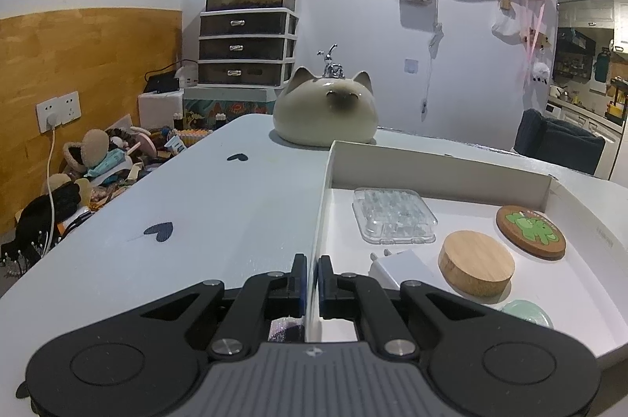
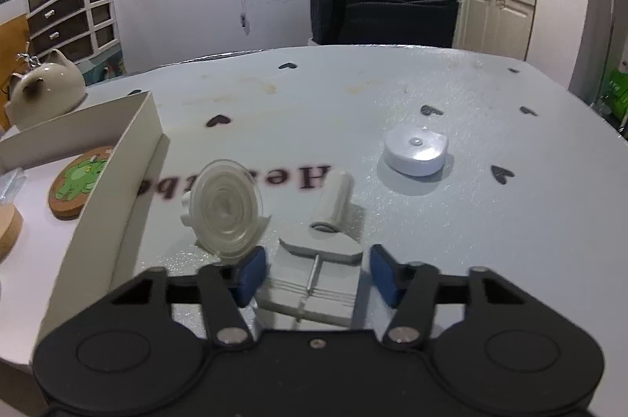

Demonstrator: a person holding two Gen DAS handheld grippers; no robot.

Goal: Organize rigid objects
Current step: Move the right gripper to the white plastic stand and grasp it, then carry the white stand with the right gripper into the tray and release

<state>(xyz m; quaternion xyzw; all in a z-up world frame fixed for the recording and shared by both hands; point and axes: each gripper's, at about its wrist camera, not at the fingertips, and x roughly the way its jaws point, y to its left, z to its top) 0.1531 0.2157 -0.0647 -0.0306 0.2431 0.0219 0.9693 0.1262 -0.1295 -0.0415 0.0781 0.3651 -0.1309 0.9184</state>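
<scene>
Heart-printed tabletop (image 2: 353,95) is occupied by a white flat clip-like piece (image 2: 314,279), seemingly light and stiff, best gripped by its side edges, straddled untouched by the wide-open right gripper (image 2: 318,273), while the left gripper (image 1: 313,283) is clamped on the white box (image 1: 439,169) wall.

we see a pale grey table (image 2: 353,95) dotted with black hearts, a white box (image 1: 443,177), a brown coaster (image 1: 530,231) printed with a green figure, and blue gripper pads (image 2: 251,271).
</scene>
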